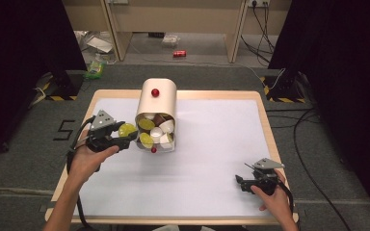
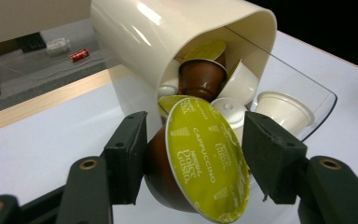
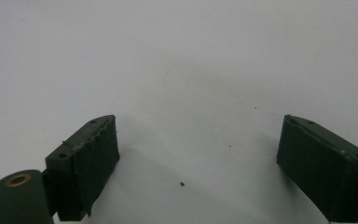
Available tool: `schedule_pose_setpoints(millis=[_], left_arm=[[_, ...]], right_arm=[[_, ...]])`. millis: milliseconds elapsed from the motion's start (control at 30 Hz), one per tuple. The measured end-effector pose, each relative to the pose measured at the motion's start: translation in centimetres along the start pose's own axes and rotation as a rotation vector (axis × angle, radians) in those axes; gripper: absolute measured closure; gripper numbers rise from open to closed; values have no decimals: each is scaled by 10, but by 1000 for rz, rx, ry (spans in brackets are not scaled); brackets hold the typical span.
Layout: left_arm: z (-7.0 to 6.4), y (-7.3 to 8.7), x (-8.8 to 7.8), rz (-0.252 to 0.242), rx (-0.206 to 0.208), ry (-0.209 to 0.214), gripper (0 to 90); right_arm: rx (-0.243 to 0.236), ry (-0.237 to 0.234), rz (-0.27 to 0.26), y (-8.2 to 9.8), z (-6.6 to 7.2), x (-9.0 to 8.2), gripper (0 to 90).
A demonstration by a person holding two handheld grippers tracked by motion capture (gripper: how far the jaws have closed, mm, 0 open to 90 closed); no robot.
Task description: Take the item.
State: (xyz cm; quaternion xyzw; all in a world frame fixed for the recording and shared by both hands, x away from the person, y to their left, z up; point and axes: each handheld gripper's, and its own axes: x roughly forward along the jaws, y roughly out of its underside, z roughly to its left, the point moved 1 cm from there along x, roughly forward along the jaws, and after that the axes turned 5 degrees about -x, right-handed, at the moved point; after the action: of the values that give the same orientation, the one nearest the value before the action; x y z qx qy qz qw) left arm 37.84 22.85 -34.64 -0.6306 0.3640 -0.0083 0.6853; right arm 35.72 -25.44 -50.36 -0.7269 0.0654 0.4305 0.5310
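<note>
A cream capsule dispenser (image 1: 157, 103) lies on its side on the white table (image 1: 212, 159), its open mouth facing me and packed with several white, brown and yellow-green coffee capsules (image 1: 156, 131). My left gripper (image 1: 129, 136) is just left of that mouth, shut on a brown capsule with a yellow-green lid (image 1: 126, 129). In the left gripper view the capsule (image 2: 205, 161) is tilted between the jaws of the left gripper (image 2: 196, 137), in front of the dispenser (image 2: 168, 28). My right gripper (image 1: 240, 183) rests open at the front right; the right gripper (image 3: 198, 140) has bare table between its jaws.
A clear plastic front piece (image 2: 307, 93) sticks out from the dispenser's mouth, with a white capsule (image 2: 284, 109) lying on it. A red knob (image 1: 155, 92) sits on top of the dispenser. The table's wooden edge (image 1: 270, 134) frames the white surface.
</note>
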Motion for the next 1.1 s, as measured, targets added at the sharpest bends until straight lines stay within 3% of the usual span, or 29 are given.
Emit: schedule_pose_setpoints(millis=[400, 900, 1100], left_arm=[[18, 17, -5, 8, -50, -25, 414], [38, 47, 7, 7, -134, -73, 414], [40, 54, 11, -1, -139, -88, 414]], right_arm=[[0, 0, 0, 0, 0, 0, 132], [0, 0, 0, 0, 0, 0, 132], [-1, 0, 0, 0, 0, 0, 132]])
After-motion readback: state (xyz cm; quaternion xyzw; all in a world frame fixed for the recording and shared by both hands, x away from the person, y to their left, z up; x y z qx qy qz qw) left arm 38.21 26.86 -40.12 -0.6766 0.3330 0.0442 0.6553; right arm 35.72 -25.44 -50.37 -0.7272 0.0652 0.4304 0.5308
